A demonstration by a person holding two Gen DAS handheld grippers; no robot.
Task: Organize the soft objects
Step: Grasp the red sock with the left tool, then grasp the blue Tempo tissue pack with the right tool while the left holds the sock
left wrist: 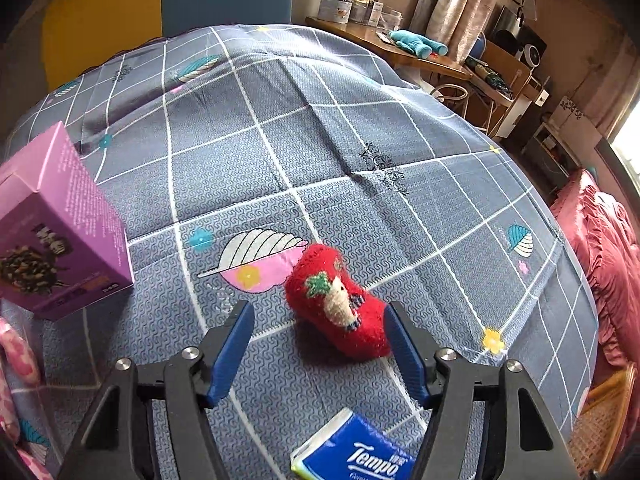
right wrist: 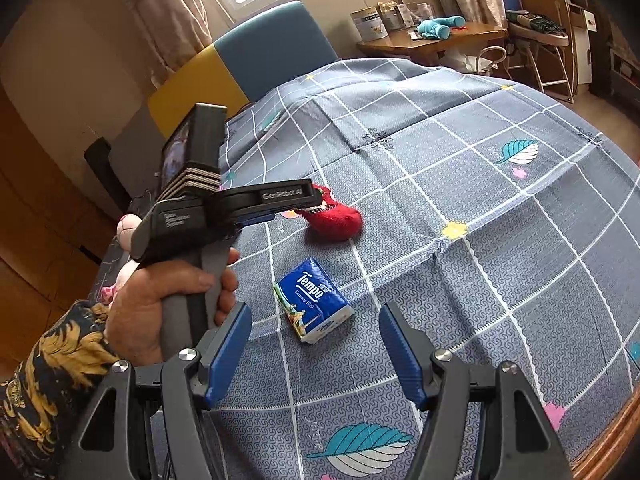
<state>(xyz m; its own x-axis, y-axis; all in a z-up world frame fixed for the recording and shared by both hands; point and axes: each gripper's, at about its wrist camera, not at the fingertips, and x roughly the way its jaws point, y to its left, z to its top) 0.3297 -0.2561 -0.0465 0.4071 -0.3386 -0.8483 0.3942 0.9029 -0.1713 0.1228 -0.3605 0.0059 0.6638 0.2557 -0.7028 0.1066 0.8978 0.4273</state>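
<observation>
A fuzzy red sock (left wrist: 336, 304) with a small embroidered figure lies on the grey checked bedspread (left wrist: 320, 140). My left gripper (left wrist: 318, 307) hangs over it, open, with the sock between the blue pads and closest to the right one. In the right wrist view the same sock (right wrist: 338, 222) lies just past the left gripper (right wrist: 312, 202), which a hand (right wrist: 160, 304) in a patterned sleeve holds. A blue Tempo tissue pack (right wrist: 312, 300) lies nearer. Above it my right gripper (right wrist: 315, 312) stands open and holds nothing.
A purple carton (left wrist: 60, 232) stands at the left on the bed, with pink plush (left wrist: 16, 352) below it. The tissue pack (left wrist: 356, 452) lies under the left gripper's base. A desk (right wrist: 432, 42) with cans and a teal plush toy (right wrist: 438, 26) stands behind. A red quilt (left wrist: 600, 248) lies off the bed's right edge.
</observation>
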